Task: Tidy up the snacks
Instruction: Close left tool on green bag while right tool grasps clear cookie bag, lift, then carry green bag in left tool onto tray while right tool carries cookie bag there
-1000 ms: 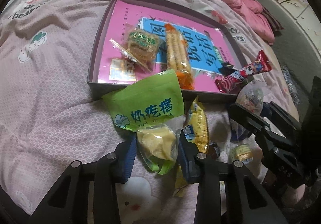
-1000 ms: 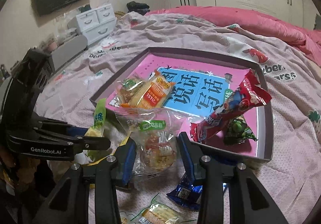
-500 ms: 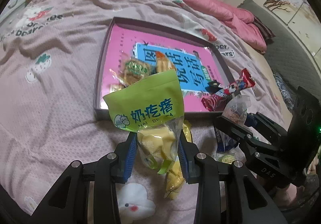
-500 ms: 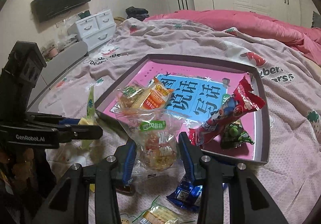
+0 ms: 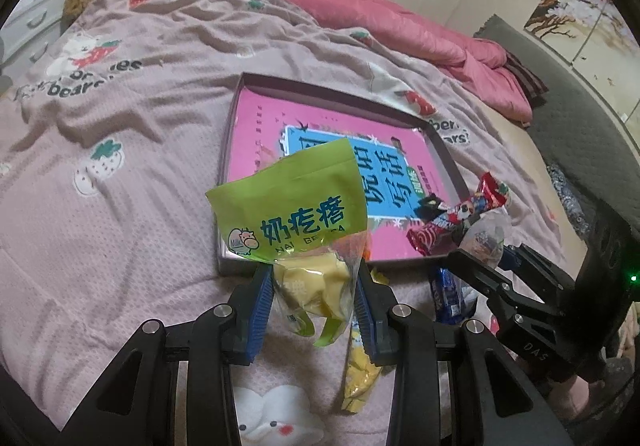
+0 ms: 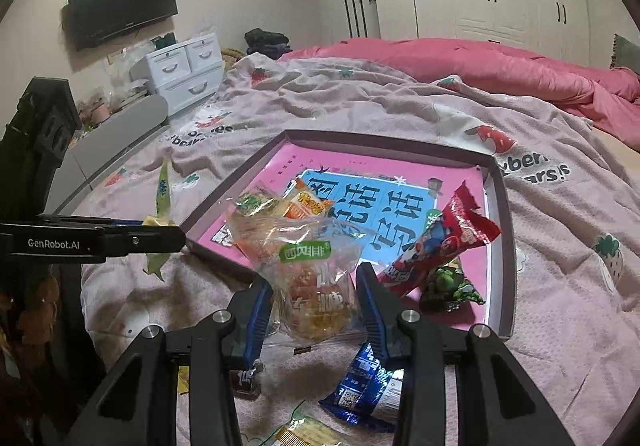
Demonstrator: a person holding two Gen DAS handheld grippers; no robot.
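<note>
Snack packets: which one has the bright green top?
The green-topped packet, clamped in the left gripper. The right gripper holds a clear packet; the long red wrapper lies over the tray.

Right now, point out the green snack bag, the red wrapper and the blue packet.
green snack bag [image 5: 294, 202], left wrist view, on its printed green top.
red wrapper [image 6: 448, 242], right wrist view, mid-body.
blue packet [image 6: 366, 392], right wrist view, on its crumpled face.

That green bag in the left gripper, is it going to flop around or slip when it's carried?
The green bag probably flops: its printed top leans over above the left gripper. It looks light, just a few pale pieces inside. Its glossy film may slip, though the pads pinch its filled part.
</note>
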